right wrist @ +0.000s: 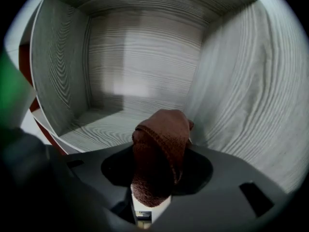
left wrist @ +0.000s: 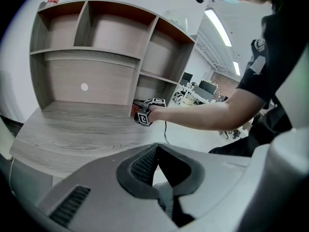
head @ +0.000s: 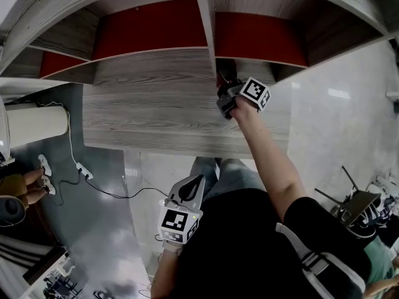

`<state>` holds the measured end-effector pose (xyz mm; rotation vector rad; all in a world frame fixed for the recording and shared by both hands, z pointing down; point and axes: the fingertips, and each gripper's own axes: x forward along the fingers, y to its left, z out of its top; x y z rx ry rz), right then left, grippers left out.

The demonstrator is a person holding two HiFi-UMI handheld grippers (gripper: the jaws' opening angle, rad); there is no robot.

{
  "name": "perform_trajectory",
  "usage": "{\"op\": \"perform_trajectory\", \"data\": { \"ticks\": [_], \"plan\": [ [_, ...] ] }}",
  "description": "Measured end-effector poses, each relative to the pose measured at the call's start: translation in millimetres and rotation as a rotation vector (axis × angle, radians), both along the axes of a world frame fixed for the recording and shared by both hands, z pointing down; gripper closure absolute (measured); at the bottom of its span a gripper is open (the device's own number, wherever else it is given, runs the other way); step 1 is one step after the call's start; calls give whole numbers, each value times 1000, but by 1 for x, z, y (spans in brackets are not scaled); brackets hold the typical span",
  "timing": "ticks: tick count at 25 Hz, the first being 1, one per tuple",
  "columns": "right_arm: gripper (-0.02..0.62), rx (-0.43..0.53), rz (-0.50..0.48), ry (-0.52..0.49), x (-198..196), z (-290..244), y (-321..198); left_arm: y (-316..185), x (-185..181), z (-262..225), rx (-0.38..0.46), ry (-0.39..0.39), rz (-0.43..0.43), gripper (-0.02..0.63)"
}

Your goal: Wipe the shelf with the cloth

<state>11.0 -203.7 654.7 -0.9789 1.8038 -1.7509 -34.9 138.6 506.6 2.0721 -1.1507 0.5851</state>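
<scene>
My right claw (head: 225,99) clamps a brown cloth (right wrist: 161,151) inside the shelf (right wrist: 145,57); left claw (left wrist: 157,148), at 7 o'clock, is closed and empty.

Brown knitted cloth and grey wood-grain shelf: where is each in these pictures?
Brown knitted cloth (right wrist: 161,146): right gripper view, on its folded middle.
Grey wood-grain shelf (head: 149,104): head view, on the bare lower board.

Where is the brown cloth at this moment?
Clamped in the right gripper, the brown cloth sits at the mouth of the shelf's lower right compartment, right of the vertical divider in the head view.
</scene>
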Motion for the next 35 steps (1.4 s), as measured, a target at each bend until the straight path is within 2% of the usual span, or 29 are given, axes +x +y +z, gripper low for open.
{"op": "perform_trajectory", "data": {
  "ticks": [6,14,21,26,28,31,35],
  "plan": [
    [437,-102,-13,68,0,29,10,4,-4,0,1,-1,-9,598],
    [440,-90,-93,206,4,39,26,3,-6,-3,14,11,2,598],
    [440,75,-192,261,4,-29,53,-37,-18,-16,88,44,-6,598],
    [440,158,-226,254,19,-85,84,-67,-23,-30,144,42,30,598],
    [440,202,-255,296,27,-105,96,-79,-25,-36,169,46,42,598],
    [440,289,-293,413,42,-134,113,-98,-28,-48,210,71,45,598],
    [440,417,-311,534,51,-186,133,-122,-33,-62,255,94,64,598]
  ]
}}
